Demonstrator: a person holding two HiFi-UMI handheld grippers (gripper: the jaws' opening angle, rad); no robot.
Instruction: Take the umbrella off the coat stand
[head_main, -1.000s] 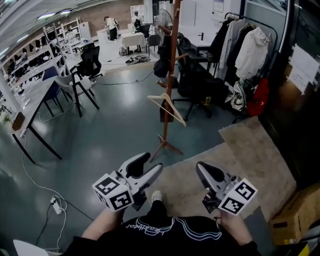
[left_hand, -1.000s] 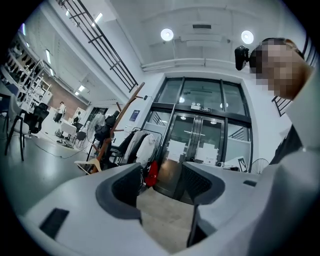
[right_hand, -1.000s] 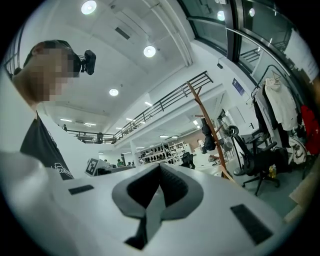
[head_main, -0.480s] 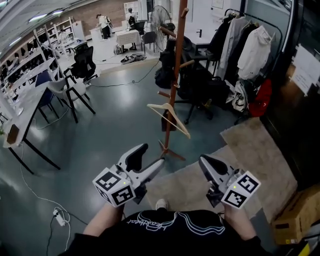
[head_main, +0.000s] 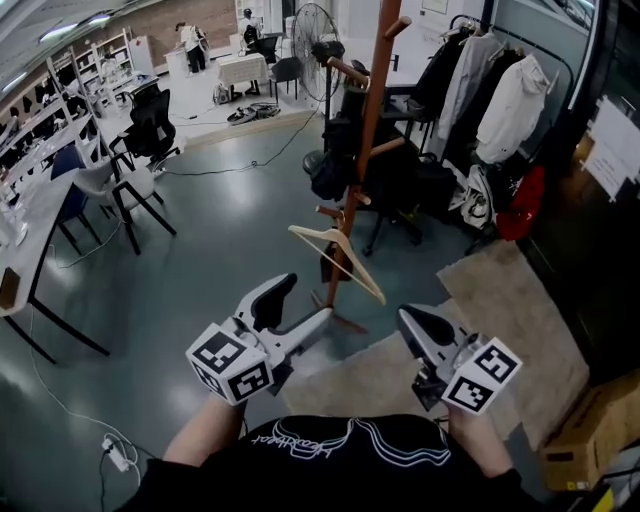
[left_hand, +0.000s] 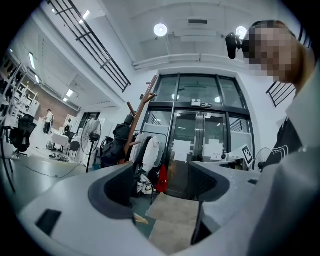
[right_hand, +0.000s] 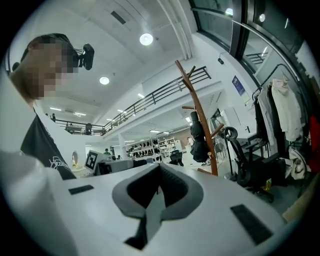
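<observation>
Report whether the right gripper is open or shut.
Shut: the right gripper shows its jaws together in its own view, nothing between them.

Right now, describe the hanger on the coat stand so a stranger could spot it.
Mid-room stands a tall reddish-brown coat stand. Low on its pole hangs a pale wooden hanger, bare, unlike the dark things bunched on the pegs above.

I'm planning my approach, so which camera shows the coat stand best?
The head view: the coat stand shows from its feet up past several pegs, hanger included. The right gripper view gives only its upper pole and pegs; the left gripper view just its top.
</observation>
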